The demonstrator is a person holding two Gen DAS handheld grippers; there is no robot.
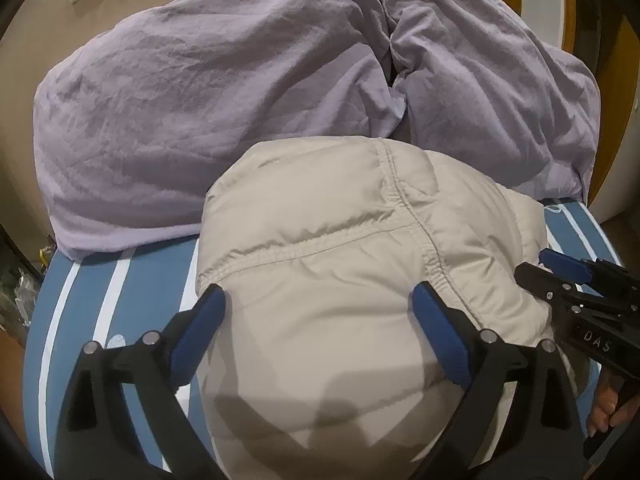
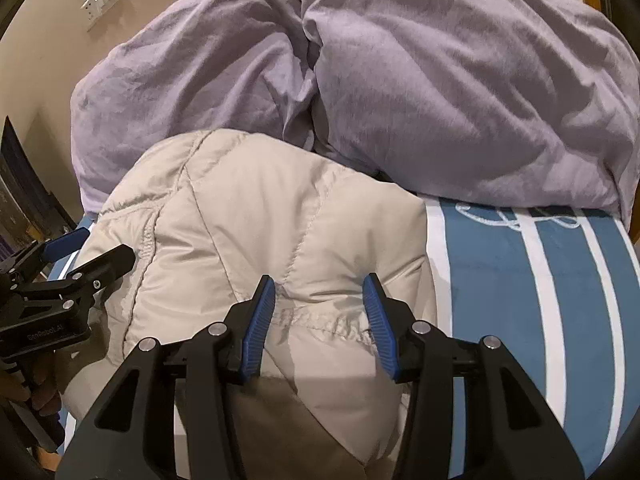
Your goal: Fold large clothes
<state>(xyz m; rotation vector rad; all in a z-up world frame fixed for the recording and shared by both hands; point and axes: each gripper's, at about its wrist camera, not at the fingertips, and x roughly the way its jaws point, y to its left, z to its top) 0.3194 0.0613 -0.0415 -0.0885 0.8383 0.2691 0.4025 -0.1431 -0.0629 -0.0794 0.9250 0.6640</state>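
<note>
Beige quilted puffer jacket [image 1: 360, 272], bunched into a thick bundle on the blue-and-white striped bed [image 2: 560, 300], near its front edge, its far side touching the rumpled lilac duvet [image 1: 200, 100]. My left gripper [image 1: 316, 300] hovers with jaws wide over the padding; my right gripper [image 2: 320, 292] hovers likewise, jaws moderately wide above a stitched seam, neither holding fabric. Judged step: between folds, selecting a grip. Next move calls for closing both jaws on an edge and doubling the bundle over.

blk grippers [image 1: 316, 300], blue pads [image 2: 260, 320], silver screws
</note>
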